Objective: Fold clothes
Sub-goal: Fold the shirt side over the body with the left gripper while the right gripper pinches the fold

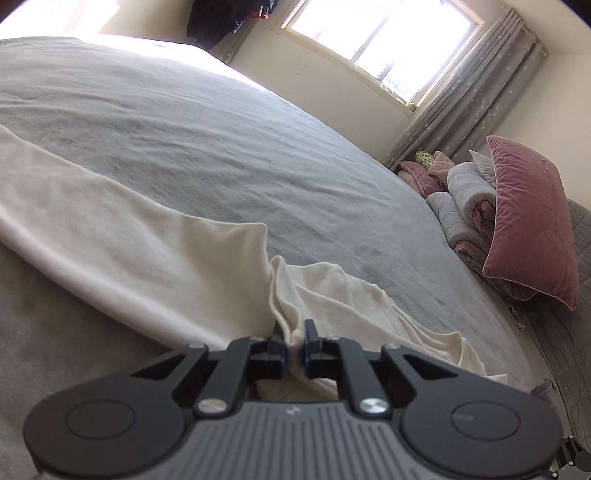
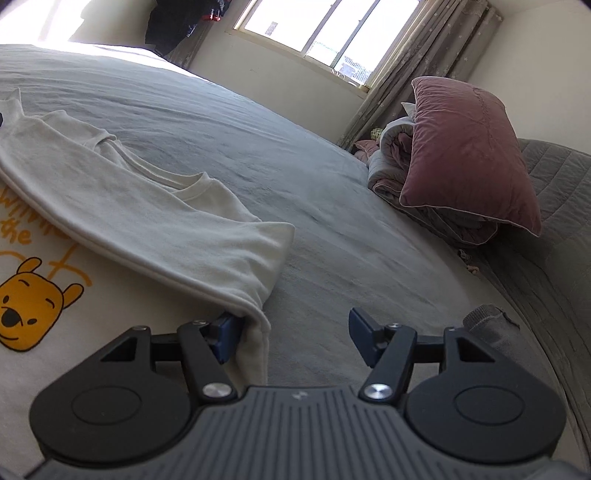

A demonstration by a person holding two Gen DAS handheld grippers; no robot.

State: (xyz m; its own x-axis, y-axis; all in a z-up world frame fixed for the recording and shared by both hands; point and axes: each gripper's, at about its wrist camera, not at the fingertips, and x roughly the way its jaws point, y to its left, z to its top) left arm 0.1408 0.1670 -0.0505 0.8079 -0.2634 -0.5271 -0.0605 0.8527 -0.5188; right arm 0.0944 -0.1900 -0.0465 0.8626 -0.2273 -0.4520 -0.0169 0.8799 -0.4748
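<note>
A cream T-shirt (image 1: 122,236) lies on the grey bed (image 1: 192,122). My left gripper (image 1: 294,343) is shut on a bunched fold of the T-shirt near its edge. In the right wrist view the same T-shirt (image 2: 122,206) shows a yellow bear print (image 2: 26,299) and a folded-over side with a sleeve. My right gripper (image 2: 295,341) is open; the shirt's folded edge hangs between its fingers, next to the left finger (image 2: 227,334). The right finger (image 2: 364,339) stands apart over the bed (image 2: 332,229).
A pink pillow (image 1: 532,221) and rolled grey-pink bedding (image 1: 465,206) sit at the right end of the bed, also in the right wrist view (image 2: 465,147). A window (image 1: 384,40) with grey curtains is behind. Dark clothes (image 1: 225,18) hang at the back.
</note>
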